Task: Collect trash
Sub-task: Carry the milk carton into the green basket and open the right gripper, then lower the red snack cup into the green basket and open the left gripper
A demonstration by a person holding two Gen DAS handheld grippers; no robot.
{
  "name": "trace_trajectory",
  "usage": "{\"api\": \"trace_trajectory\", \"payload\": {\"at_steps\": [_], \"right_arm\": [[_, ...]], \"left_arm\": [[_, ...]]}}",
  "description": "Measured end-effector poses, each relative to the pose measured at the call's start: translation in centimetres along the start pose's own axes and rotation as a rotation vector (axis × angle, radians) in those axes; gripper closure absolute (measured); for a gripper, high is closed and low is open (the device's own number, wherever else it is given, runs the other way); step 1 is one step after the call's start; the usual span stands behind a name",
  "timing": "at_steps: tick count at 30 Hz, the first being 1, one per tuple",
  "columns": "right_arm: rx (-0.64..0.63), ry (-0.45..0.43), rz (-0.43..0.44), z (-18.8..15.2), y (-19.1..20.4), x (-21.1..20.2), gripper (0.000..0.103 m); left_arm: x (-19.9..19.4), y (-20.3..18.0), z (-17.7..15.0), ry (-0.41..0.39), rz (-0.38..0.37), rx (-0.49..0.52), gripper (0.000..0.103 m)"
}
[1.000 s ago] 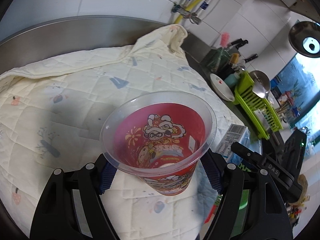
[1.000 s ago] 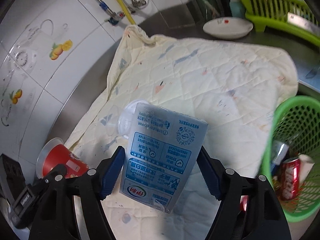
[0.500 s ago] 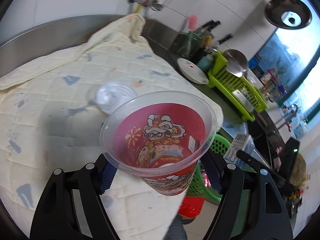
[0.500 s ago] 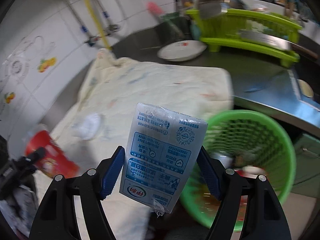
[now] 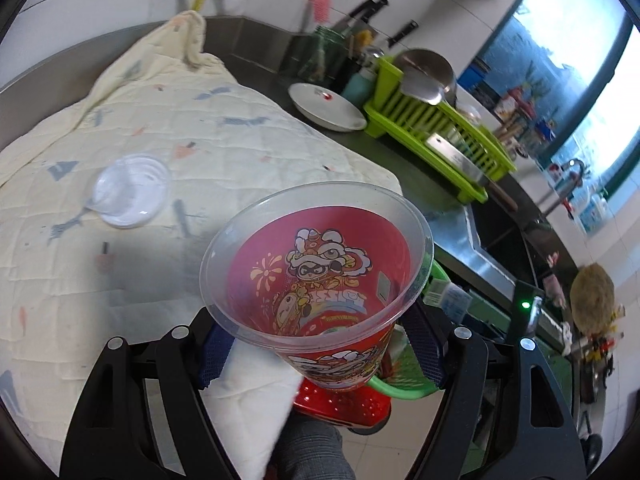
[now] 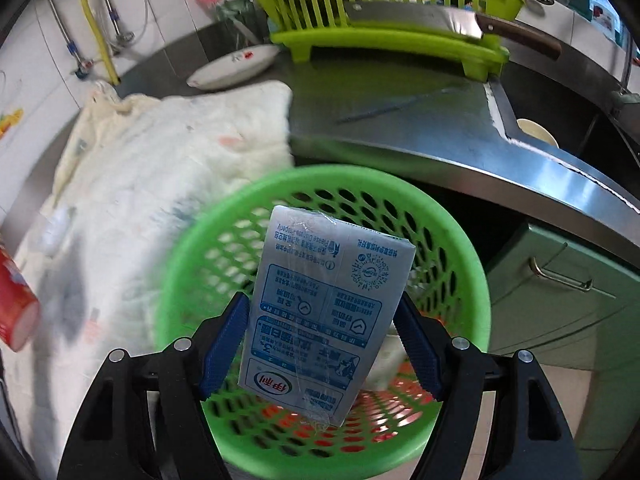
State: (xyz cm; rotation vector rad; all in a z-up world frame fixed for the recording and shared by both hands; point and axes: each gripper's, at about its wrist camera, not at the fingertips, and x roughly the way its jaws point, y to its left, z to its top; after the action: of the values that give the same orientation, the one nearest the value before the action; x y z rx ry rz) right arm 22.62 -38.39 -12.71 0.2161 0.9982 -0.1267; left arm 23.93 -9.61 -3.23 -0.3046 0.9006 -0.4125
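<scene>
My left gripper [image 5: 320, 350] is shut on a red printed plastic cup [image 5: 320, 276], held mouth-up over the front edge of the quilted cloth [image 5: 168, 132]. A clear plastic lid [image 5: 130, 190] lies on that cloth, to the left. My right gripper [image 6: 320, 344] is shut on a silver-blue milk carton [image 6: 320, 304], which hangs directly above the green mesh basket [image 6: 460, 240]. Some trash shows at the basket's bottom. The basket's rim [image 5: 400, 386] and the carton's top [image 5: 450, 300] peek out behind the cup in the left wrist view. The cup [image 6: 16, 308] appears blurred at the left edge of the right wrist view.
A steel counter [image 6: 400, 120] carries a white plate [image 5: 326, 106], a lime dish rack [image 5: 432, 128] with a cleaver [image 6: 420, 20] and a knife block. A sink [image 5: 504, 232] lies to the right. Green cabinet doors [image 6: 560, 280] stand behind the basket. A red stool [image 5: 340, 404] sits below.
Both grippers have swung rightward off the cloth toward the basket. The carton now hangs over the basket's opening, and the cup has come to the cloth's front edge. Both grips are unchanged.
</scene>
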Motion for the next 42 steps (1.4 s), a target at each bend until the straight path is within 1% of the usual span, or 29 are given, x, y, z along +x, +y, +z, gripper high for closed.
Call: {"api": "trace_trajectory", "payload": {"at_steps": [5, 7, 8, 9, 12, 16, 18, 25, 28, 34, 37, 39, 42], "right_arm": [[-0.015, 0.012, -0.030, -0.6, -1.5, 1.4, 0.031], [-0.022, 0.016, -0.023, -0.6, -1.7, 1.5, 0.031], [-0.024, 0.011, -0.025, -0.7, -2.0, 1.5, 0.030], [-0.025, 0.005, -0.027, -0.7, -2.2, 1.4, 0.027], [-0.017, -0.014, -0.026, -0.6, -2.7, 0.9, 0.027], [-0.009, -0.044, -0.004, -0.7, -3.2, -0.9, 0.027], [0.005, -0.075, 0.009, -0.9, -3.7, -2.3, 0.027], [0.040, -0.125, 0.054, -1.9, -4.8, -5.4, 0.027], [0.038, -0.133, 0.068, -2.2, -4.8, -5.9, 0.027], [0.036, -0.139, 0.089, -2.7, -4.6, -6.4, 0.027], [0.037, -0.136, 0.094, -2.8, -4.5, -6.3, 0.027], [0.040, -0.138, 0.095, -2.9, -4.5, -6.4, 0.027], [0.046, -0.143, 0.096, -2.9, -4.4, -6.6, 0.027]], "left_arm": [[2.4, -2.5, -0.4, 0.037, -0.016, 0.038, 0.029], [3.4, -3.2, -0.5, 0.057, -0.024, 0.048, 0.029], [4.0, -3.7, -0.6, 0.069, -0.034, 0.053, 0.029], [4.6, -4.2, -0.7, 0.080, -0.039, 0.059, 0.029], [6.3, -5.4, -1.0, 0.109, -0.036, 0.080, 0.029], [8.3, -6.9, -1.4, 0.138, -0.037, 0.113, 0.029], [9.6, -7.8, -1.7, 0.157, -0.022, 0.134, 0.029], [13.1, -10.0, -2.8, 0.220, 0.008, 0.193, 0.029], [14.3, -10.4, -3.3, 0.247, 0.022, 0.208, 0.028], [15.9, -10.3, -3.9, 0.290, 0.035, 0.208, 0.027], [16.2, -10.1, -4.1, 0.305, 0.039, 0.210, 0.026], [16.2, -9.9, -4.3, 0.314, 0.024, 0.209, 0.024], [15.6, -9.9, -4.5, 0.307, 0.027, 0.219, 0.024]]}}
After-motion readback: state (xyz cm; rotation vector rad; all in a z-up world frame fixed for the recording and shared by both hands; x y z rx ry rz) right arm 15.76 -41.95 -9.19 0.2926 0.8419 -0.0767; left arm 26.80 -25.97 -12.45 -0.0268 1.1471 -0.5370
